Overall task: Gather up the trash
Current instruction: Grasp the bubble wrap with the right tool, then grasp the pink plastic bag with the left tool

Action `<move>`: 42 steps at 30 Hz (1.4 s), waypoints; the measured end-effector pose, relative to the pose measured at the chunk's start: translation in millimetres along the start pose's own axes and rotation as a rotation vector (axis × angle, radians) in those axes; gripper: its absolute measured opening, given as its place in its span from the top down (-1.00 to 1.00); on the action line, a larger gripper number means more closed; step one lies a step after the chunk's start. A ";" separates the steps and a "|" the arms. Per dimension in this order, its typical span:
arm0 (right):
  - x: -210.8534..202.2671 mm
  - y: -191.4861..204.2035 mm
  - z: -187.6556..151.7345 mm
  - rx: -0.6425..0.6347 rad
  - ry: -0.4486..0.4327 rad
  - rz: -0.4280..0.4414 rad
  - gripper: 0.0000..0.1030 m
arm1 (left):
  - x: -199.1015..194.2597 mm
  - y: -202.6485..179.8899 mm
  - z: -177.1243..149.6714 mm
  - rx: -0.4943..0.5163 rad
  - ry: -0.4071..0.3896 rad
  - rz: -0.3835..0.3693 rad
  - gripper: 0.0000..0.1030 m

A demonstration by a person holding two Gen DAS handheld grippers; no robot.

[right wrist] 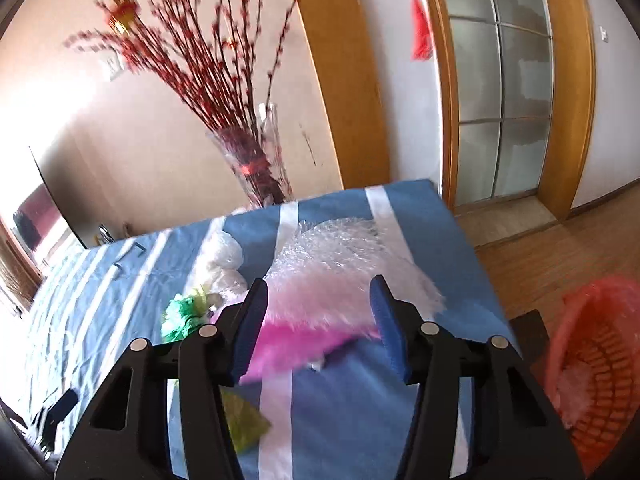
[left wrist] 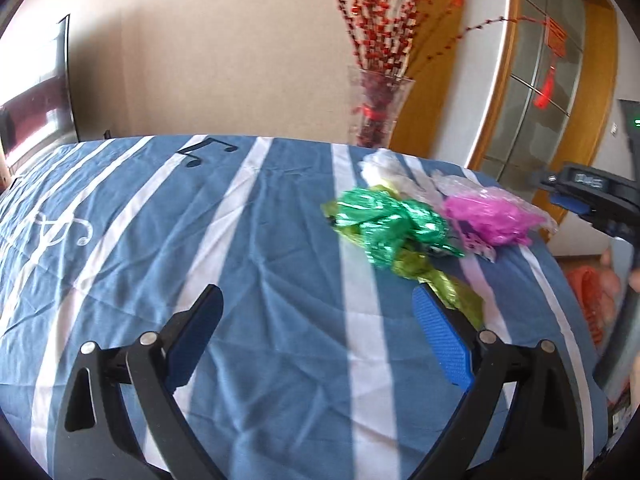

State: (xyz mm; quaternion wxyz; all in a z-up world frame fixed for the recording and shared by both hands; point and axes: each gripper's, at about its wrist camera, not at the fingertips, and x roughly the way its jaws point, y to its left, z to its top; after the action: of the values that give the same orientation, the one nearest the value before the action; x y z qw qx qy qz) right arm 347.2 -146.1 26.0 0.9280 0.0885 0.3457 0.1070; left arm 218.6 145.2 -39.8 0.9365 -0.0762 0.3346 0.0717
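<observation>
The left hand-held gripper (left wrist: 316,320) hovers over the surface (left wrist: 248,264), which is covered in a blue cloth with white stripes; its blue-padded fingers are spread wide with nothing between them. Ahead and to its right lies the trash: a green foil wrapper (left wrist: 390,222) with an olive strip (left wrist: 448,288) trailing toward the right finger, a pink bag (left wrist: 492,216) just beside the green one, and white plastic (left wrist: 384,170) behind both.

The right hand-held gripper (right wrist: 318,300) is also spread, poised above the pink bag (right wrist: 296,342), which has clear bubble wrap (right wrist: 340,256) bunched over it. The frame is blurred, so I cannot tell whether the pads touch the bag. An orange basket (right wrist: 596,364) sits on the floor to the right, off the surface's edge. A glass vase (right wrist: 256,160) of red branches stands behind the surface.
</observation>
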 end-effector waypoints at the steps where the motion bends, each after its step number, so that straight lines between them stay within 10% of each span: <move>1: 11.0 2.0 1.2 -0.001 0.021 -0.013 -0.04 | 0.6 4.1 -0.2 -0.006 0.002 0.000 -0.82; 6: 46.1 2.5 -9.5 -0.020 0.147 -0.061 0.18 | 4.9 13.2 -3.8 -0.016 0.015 -0.001 -0.82; 10: 39.1 2.5 -25.5 -0.073 0.170 -0.085 0.82 | 9.5 15.1 -6.0 -0.023 0.027 -0.008 -0.82; 32: -104.1 -69.1 -52.6 0.048 -0.109 -0.083 0.90 | 3.1 -75.4 9.9 0.110 0.009 -0.182 -0.81; 42: -117.7 -115.7 -75.5 0.132 -0.075 -0.114 0.90 | 58.5 -168.1 14.5 0.254 0.117 -0.224 -0.27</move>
State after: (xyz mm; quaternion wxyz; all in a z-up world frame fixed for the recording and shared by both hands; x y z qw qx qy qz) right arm 226.4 -281.1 15.4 0.9370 0.1337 0.3216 0.0274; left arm 303.6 -11.5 -50.1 0.9197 0.0020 0.3843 -0.0806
